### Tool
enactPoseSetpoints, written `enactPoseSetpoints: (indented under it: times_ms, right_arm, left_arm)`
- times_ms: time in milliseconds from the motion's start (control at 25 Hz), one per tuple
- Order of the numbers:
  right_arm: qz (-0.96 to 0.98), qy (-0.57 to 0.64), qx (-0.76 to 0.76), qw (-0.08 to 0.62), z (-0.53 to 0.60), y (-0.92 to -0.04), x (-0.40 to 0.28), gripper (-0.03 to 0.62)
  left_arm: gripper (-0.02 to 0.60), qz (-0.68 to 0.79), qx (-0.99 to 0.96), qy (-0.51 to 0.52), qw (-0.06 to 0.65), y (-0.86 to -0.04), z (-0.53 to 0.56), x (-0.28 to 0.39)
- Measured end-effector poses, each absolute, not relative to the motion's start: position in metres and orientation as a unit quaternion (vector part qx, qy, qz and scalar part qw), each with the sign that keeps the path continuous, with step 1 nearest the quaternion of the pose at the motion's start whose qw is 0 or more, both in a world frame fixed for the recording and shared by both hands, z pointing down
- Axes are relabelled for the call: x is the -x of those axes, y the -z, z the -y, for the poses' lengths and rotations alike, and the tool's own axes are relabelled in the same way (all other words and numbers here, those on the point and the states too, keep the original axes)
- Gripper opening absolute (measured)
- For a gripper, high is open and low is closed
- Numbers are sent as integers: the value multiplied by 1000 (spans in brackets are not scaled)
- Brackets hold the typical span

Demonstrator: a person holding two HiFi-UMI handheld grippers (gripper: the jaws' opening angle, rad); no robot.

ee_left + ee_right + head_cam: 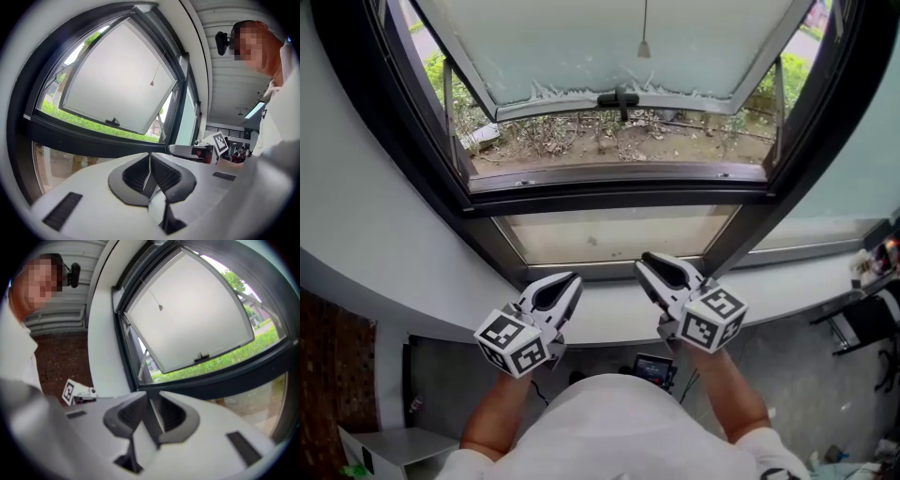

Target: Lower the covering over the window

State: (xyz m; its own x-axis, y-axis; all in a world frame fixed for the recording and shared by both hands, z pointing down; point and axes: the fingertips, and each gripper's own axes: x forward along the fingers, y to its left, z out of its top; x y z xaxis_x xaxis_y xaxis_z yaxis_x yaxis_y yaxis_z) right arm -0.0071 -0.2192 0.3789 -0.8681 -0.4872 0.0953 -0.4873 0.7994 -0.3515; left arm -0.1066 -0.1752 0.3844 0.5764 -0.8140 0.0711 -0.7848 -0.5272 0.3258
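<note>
Holds both grippers low before the chest, bare forearms bent upward, tips aimed at the window. Has the left gripper (572, 279) with jaws pressed flat together on nothing. Has the right gripper (645, 264) near it, jaws a narrow slit apart, nothing in the slit. Angles the two tips toward each other, not touching, over the white ledge (600, 319).

Faces a dark window frame (619, 192) with a frosted sash (581, 47) swung outward at the bottom and a black handle (619, 98) on its lower rail. Finds the pull cord (644, 47) hanging before the middle of the sash, a small weight at its end, high above and well apart from both grippers (the covering itself out of every view). Looks through the gap under the sash onto soil and shrubs (609, 136).

Stands over a grey floor (806, 375) with a small lit screen (654, 368) below the ledge, a brick wall (333, 375) at left and a black stand (862, 319) at right.
</note>
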Motion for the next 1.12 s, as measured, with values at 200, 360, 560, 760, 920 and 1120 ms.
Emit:
enactPoseSetpoints:
  times_ms: [200, 360, 560, 760, 920, 1120]
  right_arm:
    - [953, -159, -259, 4, 228, -365, 13, 91]
    - [956, -136, -261, -2, 239, -346, 15, 91]
    - [960, -99, -262, -8, 248, -314, 19, 91]
    - [962, -66, -266, -15, 259, -287, 21, 91]
    - [962, -41, -271, -18, 270, -266, 23, 91]
    - [958, 7, -285, -20, 286, -231, 21, 91]
  left_arm:
    - [25, 452, -879, 41, 149, -376, 180, 110]
    - [25, 450, -883, 40, 129, -363, 190, 114]
    - [25, 452, -886, 36, 102, -343, 202, 122]
    - [25, 451, -889, 32, 74, -323, 212, 126]
    - [25, 448, -892, 29, 54, -306, 222, 128]
    - [25, 446, -894, 31, 16, -272, 235, 129]
